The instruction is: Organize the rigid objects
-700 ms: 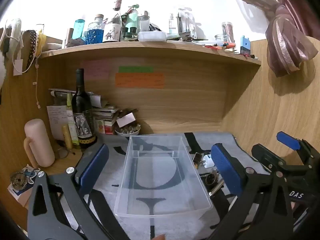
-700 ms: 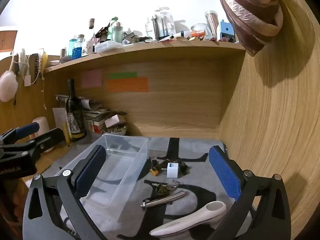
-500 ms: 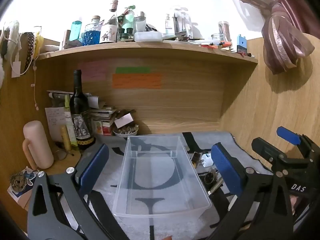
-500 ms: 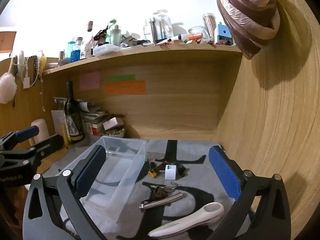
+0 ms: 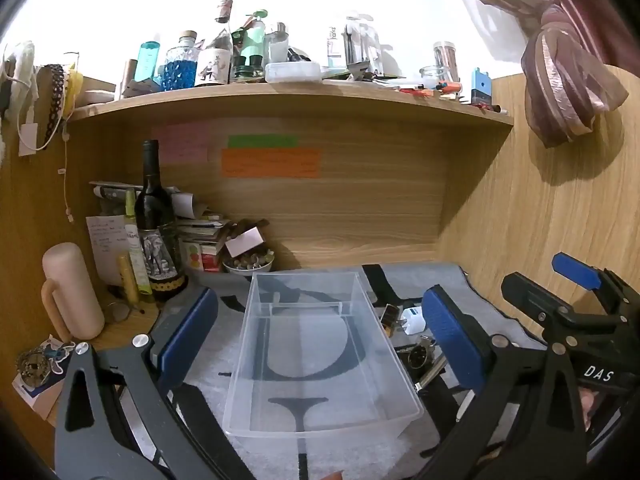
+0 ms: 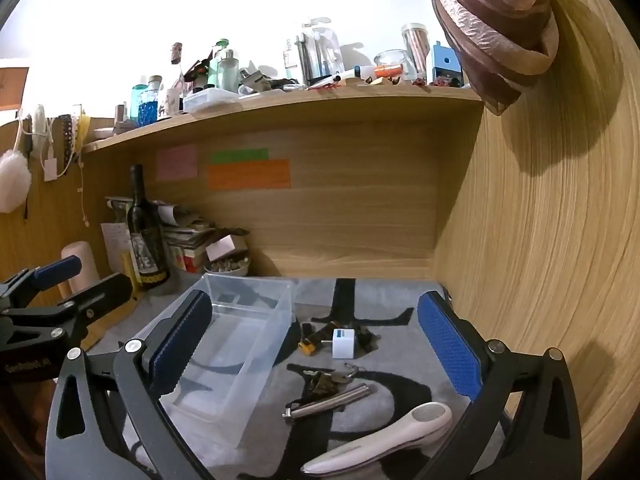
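An empty clear plastic bin (image 5: 320,344) sits on the grey mat, between the open fingers of my left gripper (image 5: 320,328); it also shows in the right wrist view (image 6: 236,332). To its right on the mat lie a white plug cube (image 6: 344,343), a small yellow-tipped item (image 6: 308,346), a bunch of keys (image 6: 326,380), a metal cylinder (image 6: 330,400) and a white handled tool (image 6: 384,438). My right gripper (image 6: 316,344) is open and empty above these. The right gripper (image 5: 576,308) also shows in the left wrist view.
A wine bottle (image 5: 154,224), a cream cylinder (image 5: 70,292), stacked books and a small bowl (image 5: 248,264) crowd the back left corner. A cluttered shelf (image 5: 280,92) hangs overhead. A wooden wall (image 6: 540,240) closes the right side.
Both grippers have shifted slightly; the bin and small items look a little lower and nearer in view. Nothing was grasped or moved.
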A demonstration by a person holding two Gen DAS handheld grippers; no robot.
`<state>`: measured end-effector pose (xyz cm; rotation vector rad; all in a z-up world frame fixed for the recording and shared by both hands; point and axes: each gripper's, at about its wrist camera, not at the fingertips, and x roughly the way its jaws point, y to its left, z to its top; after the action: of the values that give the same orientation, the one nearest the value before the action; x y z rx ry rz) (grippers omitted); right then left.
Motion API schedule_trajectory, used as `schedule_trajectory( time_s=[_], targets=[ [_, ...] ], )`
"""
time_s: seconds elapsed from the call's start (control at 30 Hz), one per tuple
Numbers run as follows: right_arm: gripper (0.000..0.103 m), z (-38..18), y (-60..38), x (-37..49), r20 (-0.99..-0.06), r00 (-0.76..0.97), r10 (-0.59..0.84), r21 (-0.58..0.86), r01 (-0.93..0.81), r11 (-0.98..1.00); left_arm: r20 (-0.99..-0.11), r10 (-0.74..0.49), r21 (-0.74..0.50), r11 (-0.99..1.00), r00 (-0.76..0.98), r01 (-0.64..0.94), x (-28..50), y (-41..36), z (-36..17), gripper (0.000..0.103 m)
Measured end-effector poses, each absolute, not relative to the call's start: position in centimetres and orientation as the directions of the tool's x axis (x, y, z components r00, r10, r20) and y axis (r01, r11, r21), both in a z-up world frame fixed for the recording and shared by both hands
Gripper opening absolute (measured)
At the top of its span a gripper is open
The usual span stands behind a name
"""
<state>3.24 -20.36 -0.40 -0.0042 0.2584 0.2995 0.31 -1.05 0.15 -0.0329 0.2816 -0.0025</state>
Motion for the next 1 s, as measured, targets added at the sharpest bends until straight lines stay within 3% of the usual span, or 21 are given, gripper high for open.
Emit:
schedule_trajectory(
  time_s=[1.0],
  targets=[
    [0.103, -0.4, -20.0, 3.2, -0.243, 0.924, 0.294, 0.028, -0.296, 0.955, -0.264, -0.007, -0.035, 0.999, 0.964, -0.003, -0.1, 0.0, -0.4, 0.103]
  ],
)
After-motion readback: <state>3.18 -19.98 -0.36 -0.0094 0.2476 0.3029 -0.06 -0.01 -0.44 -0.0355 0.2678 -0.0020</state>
